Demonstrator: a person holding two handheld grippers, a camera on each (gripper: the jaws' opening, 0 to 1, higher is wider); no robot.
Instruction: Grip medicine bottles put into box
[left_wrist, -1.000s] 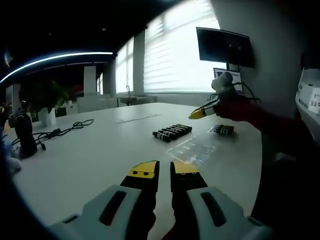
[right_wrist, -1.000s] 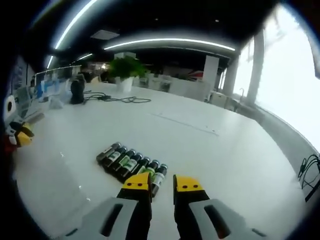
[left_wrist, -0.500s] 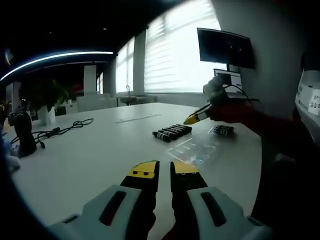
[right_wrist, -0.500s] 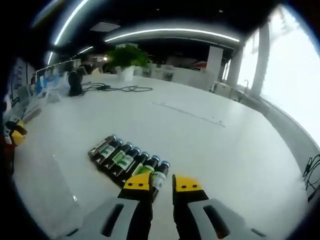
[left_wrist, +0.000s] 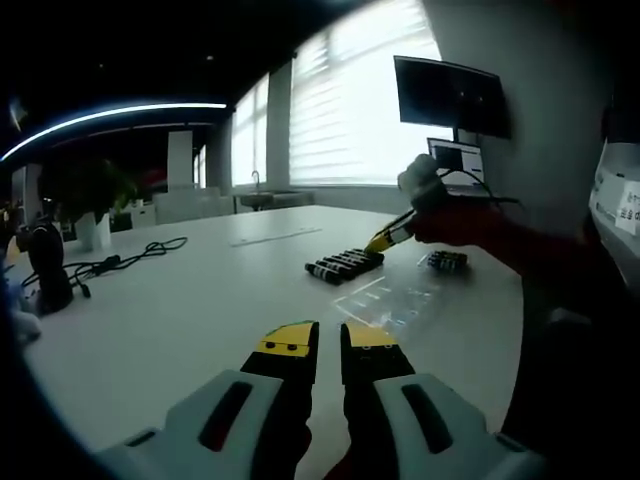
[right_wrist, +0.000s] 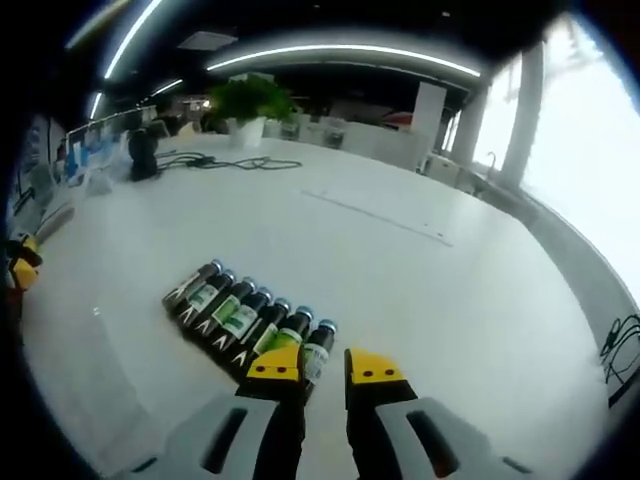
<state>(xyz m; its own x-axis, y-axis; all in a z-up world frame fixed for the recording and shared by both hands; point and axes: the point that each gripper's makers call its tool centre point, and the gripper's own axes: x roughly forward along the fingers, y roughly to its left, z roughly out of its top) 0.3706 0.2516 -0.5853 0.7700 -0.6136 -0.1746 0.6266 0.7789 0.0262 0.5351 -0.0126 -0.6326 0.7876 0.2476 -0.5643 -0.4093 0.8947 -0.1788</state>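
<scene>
Just ahead of the right claw (right_wrist: 323, 368), a row of small dark bottles (right_wrist: 245, 316) lies flat on the white desk (right_wrist: 420, 270), side by side and touching, caps pointing up and to the right in the right gripper view. The row runs away to the upper left, so the nearest bottle (right_wrist: 316, 352) sits right at the tip of the claw's left jaw, its long axis roughly in line with the jaws. The right claw is narrow, with a slim gap and nothing in it.

From the left gripper view the same row (left_wrist: 344, 264) lies well off across the desk, with the right claw's yellow tip (left_wrist: 384, 240) poised over its far end. A clear box (left_wrist: 392, 298), faint against the desk, rests beside the row. The left claw (left_wrist: 329, 340) is nearly closed, empty and far back, so the right one looks better placed for the pick.
</scene>
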